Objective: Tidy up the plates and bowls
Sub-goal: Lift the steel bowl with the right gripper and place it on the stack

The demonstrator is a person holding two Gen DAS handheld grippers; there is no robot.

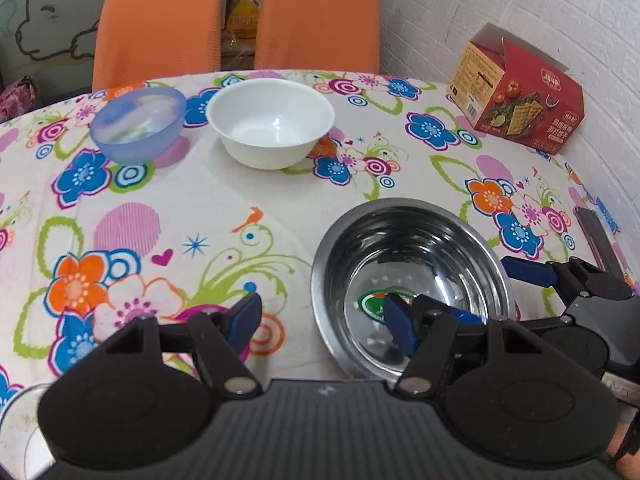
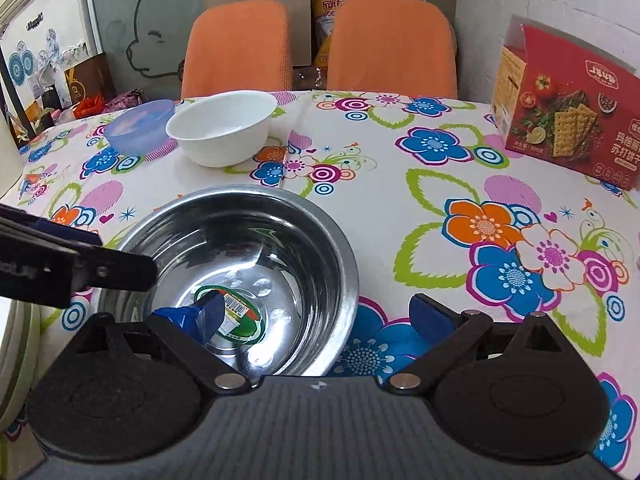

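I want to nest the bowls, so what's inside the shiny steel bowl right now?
Inside the shiny steel bowl, a green and white sticker lies on the bottom, partly covered by a blue fingertip of the right gripper. No food or dish shows.

You have a white tablecloth (image 2: 400,184) printed with blue, orange and pink flowers, green leaf outlines and ringed circles. At the far left sits a translucent blue bowl (image 1: 138,123), and to its right a plain white bowl (image 1: 271,122). Near you is a shiny steel bowl (image 2: 240,276) with a green, white and red sticker inside. At the far right stands a red cracker box (image 2: 568,120); beyond the table are two orange chairs (image 2: 392,44).
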